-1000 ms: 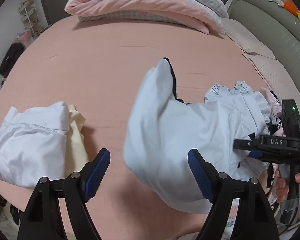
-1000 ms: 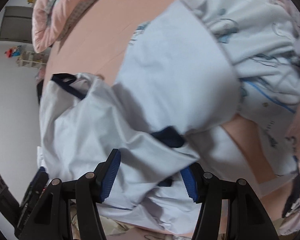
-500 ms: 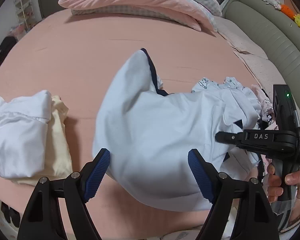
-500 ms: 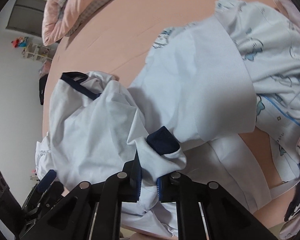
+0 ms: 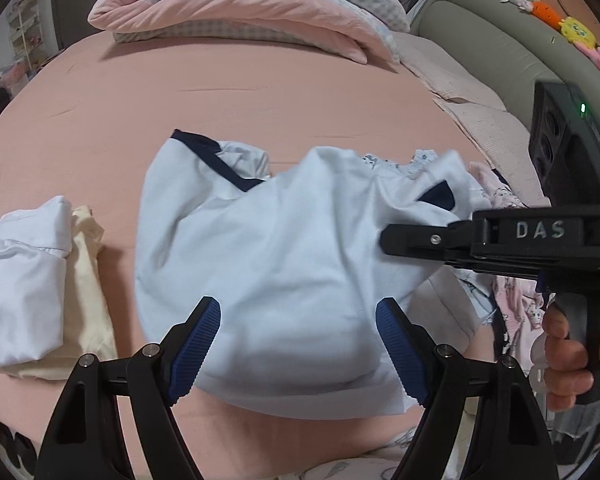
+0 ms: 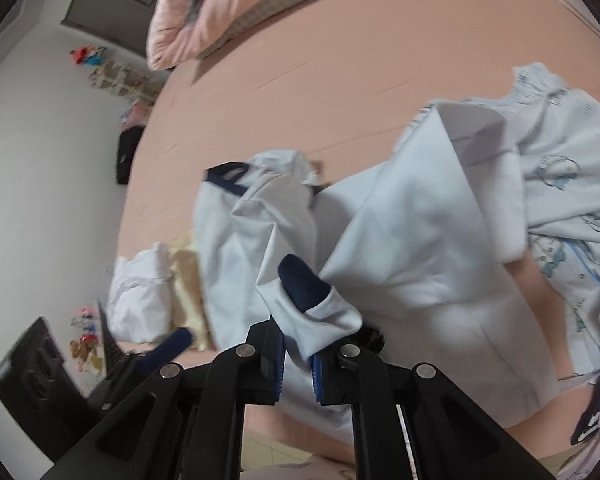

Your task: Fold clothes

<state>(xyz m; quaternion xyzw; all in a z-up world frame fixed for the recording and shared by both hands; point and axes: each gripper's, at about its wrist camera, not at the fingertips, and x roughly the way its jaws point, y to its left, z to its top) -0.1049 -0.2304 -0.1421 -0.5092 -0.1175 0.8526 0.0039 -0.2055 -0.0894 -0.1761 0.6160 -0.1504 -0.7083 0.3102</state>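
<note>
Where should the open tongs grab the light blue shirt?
Grab the near bottom hem of the light blue shirt, coming down from above. That edge lies flat right between the left tongs, while the right tongs already pinch the navy-cuffed sleeve.

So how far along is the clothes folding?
Early on. A folded white garment already sits on a cream one. In hand: the right gripper has its jaws shut on the pale blue shirt; the left gripper is open. Left: that shirt and the printed clothes beyond.
</note>
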